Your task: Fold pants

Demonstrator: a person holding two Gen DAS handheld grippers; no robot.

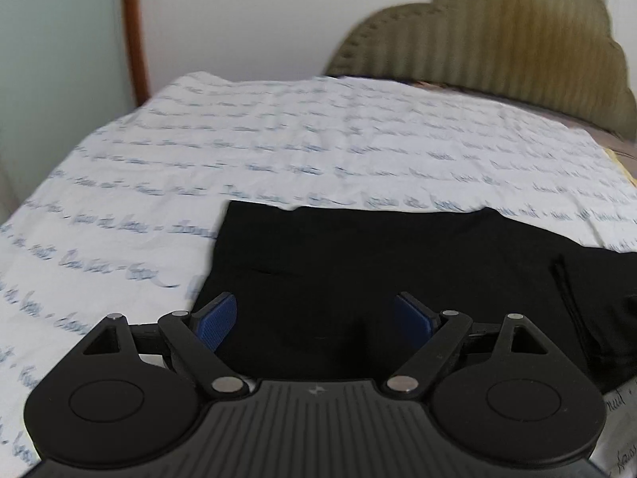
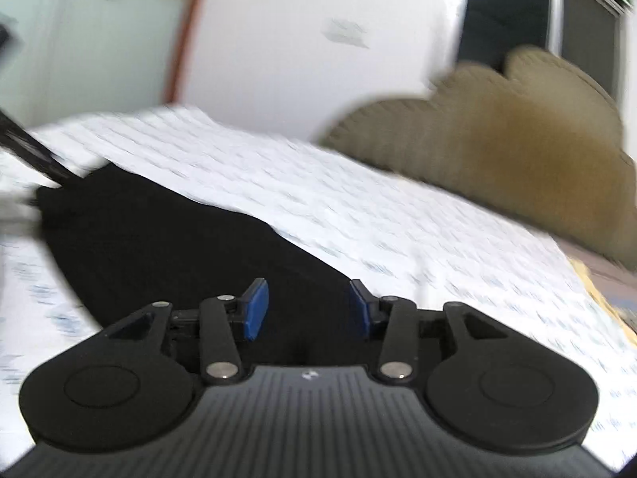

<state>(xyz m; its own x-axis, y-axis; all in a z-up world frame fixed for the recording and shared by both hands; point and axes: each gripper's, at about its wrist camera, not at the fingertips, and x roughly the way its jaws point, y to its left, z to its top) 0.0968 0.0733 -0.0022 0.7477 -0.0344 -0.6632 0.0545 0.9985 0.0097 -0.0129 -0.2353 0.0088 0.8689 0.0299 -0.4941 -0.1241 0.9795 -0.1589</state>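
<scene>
Now the black fabric pants (image 1: 358, 263) lie folded on the white script-printed bed sheet (image 1: 278, 147), near its front edge. Left gripper (image 1: 314, 316) jaws stand wide, right gripper (image 2: 308, 306) jaws partly open, both empty; smooth the fold flat before regripping an edge.

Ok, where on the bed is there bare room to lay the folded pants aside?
The white script-printed sheet lies bare between the black pants and the ribbed olive headboard, and again left of the pants toward the bed's edge. The near side is crowded: both open tongs, left and right, hover over the pants.
</scene>
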